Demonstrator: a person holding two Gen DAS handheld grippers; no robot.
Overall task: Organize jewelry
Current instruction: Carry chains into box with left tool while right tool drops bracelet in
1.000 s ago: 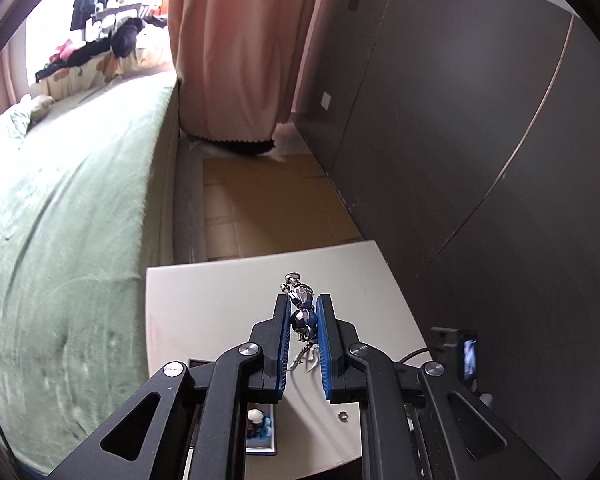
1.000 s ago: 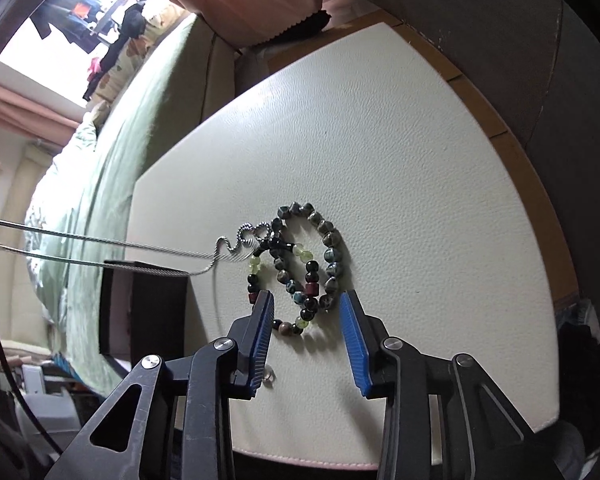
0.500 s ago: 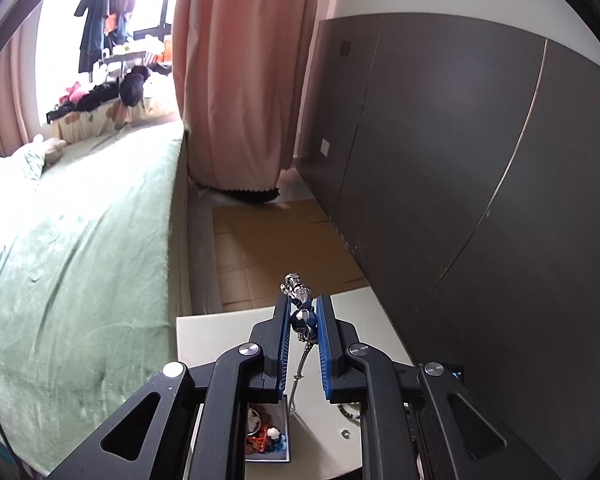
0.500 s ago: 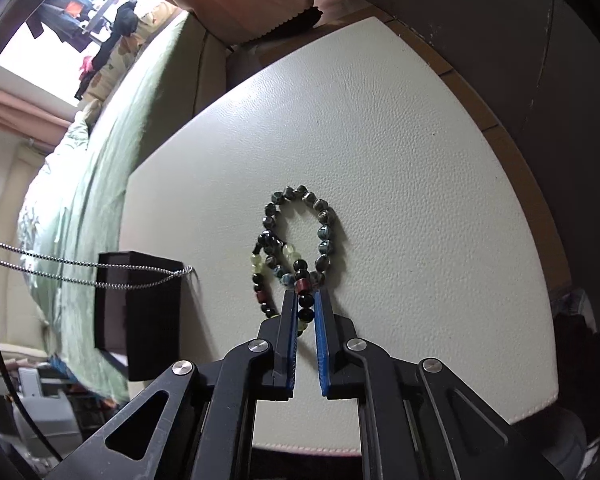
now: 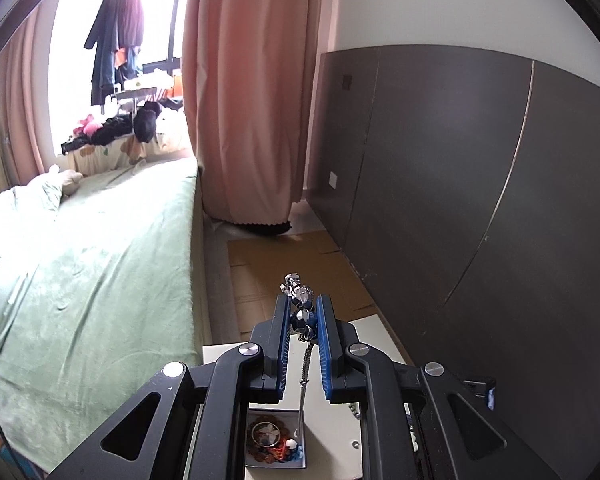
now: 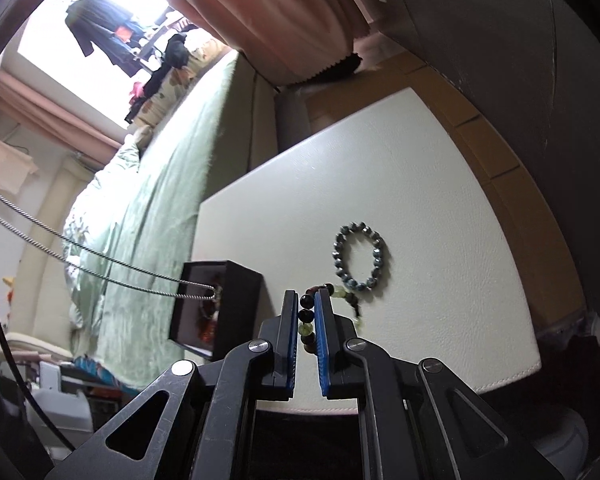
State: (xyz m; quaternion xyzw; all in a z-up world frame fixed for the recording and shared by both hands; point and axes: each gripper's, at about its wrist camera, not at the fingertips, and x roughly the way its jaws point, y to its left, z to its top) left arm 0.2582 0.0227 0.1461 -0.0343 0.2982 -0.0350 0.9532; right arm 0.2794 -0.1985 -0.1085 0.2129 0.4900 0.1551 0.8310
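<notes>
My left gripper (image 5: 303, 307) is shut on the beaded end of a silver chain necklace (image 5: 305, 376), held high above the white table (image 5: 332, 436). Its chain hangs down into the open jewelry box (image 5: 276, 444), which holds several colourful pieces. In the right wrist view the same chain (image 6: 112, 276) stretches from the left down into the black box (image 6: 216, 304). My right gripper (image 6: 307, 301) is shut on a mixed dark, red and yellow-green bead bracelet (image 6: 306, 316), lifted off the table (image 6: 380, 184). A grey-blue bead bracelet (image 6: 359, 255) lies flat on the table just right of it.
A green-covered bed (image 5: 88, 280) runs along the left of the table. A dark panelled wall (image 5: 480, 200) stands on the right. A pink curtain (image 5: 244, 92) and cardboard on the floor (image 5: 296, 268) lie beyond. A small ring (image 5: 355, 444) lies on the table.
My left gripper has risen, drawing the chain off the table and over the box. My right gripper closed on the mixed bead bracelet and lifted it away from the grey-blue one.
</notes>
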